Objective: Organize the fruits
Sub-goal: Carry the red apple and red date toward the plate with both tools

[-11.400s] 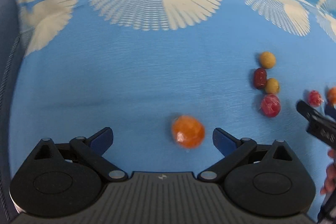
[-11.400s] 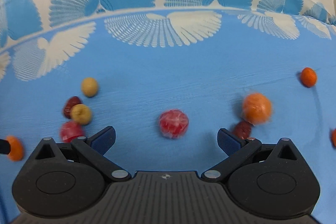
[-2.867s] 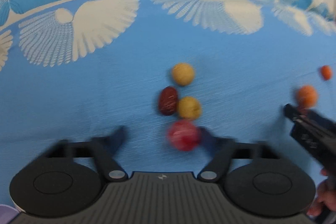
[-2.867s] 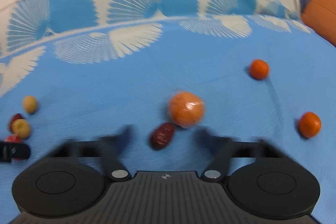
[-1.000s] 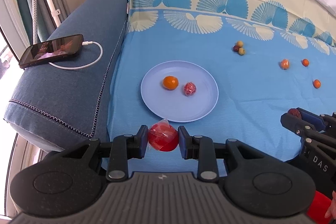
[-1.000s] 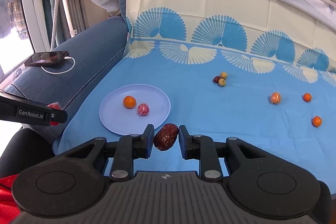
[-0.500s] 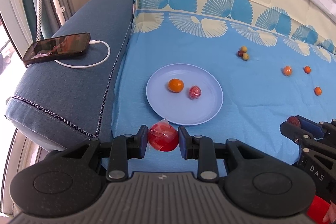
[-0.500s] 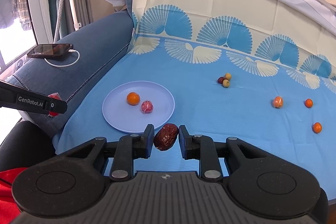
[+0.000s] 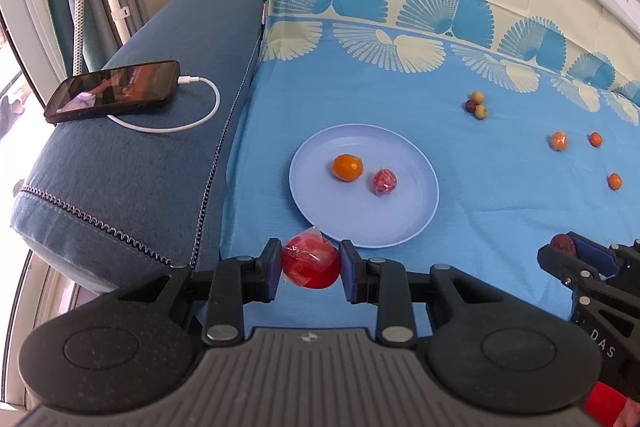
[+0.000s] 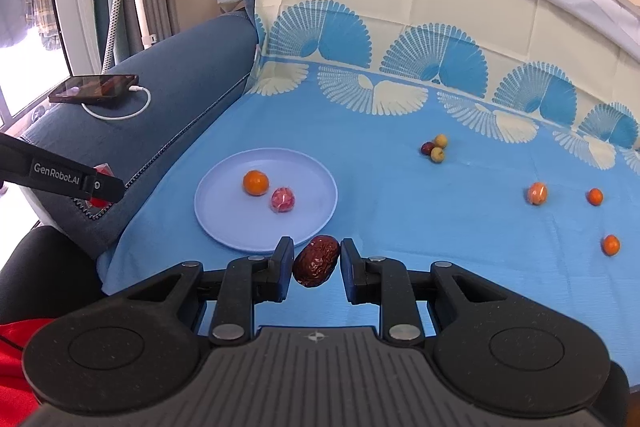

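Open blue cloth point(image 10: 400, 219) between the plate point(image 10: 224, 223) and the far fruit cluster point(image 10: 435, 149): wide clear lane. Plate's near and right parts bare; an orange point(image 10: 255, 182) and a wrapped red fruit point(image 10: 283, 199) sit close together left of its centre. Right side: three small orange fruits point(image 10: 595, 196) well apart, gaps passable. Left: sofa arm point(image 9: 132, 163) rises as a wall, carrying a phone point(image 9: 114, 90) and cable point(image 9: 188, 121).
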The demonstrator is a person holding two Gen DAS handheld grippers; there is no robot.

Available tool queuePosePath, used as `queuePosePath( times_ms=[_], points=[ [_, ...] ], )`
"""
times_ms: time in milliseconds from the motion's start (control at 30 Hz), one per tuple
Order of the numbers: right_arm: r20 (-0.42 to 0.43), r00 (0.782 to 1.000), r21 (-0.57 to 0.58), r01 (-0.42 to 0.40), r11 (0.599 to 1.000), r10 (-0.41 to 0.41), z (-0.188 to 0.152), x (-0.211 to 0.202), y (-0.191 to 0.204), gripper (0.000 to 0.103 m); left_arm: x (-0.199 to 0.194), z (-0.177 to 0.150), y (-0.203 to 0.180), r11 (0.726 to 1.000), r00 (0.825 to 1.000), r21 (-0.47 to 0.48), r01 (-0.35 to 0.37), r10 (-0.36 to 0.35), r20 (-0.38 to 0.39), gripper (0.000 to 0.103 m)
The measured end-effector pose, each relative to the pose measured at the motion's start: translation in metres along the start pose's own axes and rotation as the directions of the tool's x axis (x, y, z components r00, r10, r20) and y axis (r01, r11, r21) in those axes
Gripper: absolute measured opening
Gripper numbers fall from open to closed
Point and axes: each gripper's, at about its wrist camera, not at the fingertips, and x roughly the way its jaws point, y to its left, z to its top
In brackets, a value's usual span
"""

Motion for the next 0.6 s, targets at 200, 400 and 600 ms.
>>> queuePosePath(
  times_ms=[200, 400, 600],
  points=[
    [-0.002, 1.0, 0.003, -0.003, 1.0, 0.003, 0.006, 0.013, 0.001, 0.027, 0.011, 0.011, 0.003, 1.0, 1.0, -0.004, -0.007, 0.007, -0.003, 0.034],
    [-0.016, 1.0, -0.002, -0.021, 1.0, 0.021, 0.014, 0.032, 0.002, 0.027, 0.024, 0.025, 0.008, 1.0, 1.0, -0.013, -0.015, 0.015, -0.004, 0.034],
    [-0.035, 0.998, 0.015, -0.046, 0.999, 0.046, 0.024, 0.058, 0.006, 0.027, 0.045, 0.043, 0.006, 1.0, 1.0, -0.016, -0.006, 0.006, -0.023, 0.034]
  ],
)
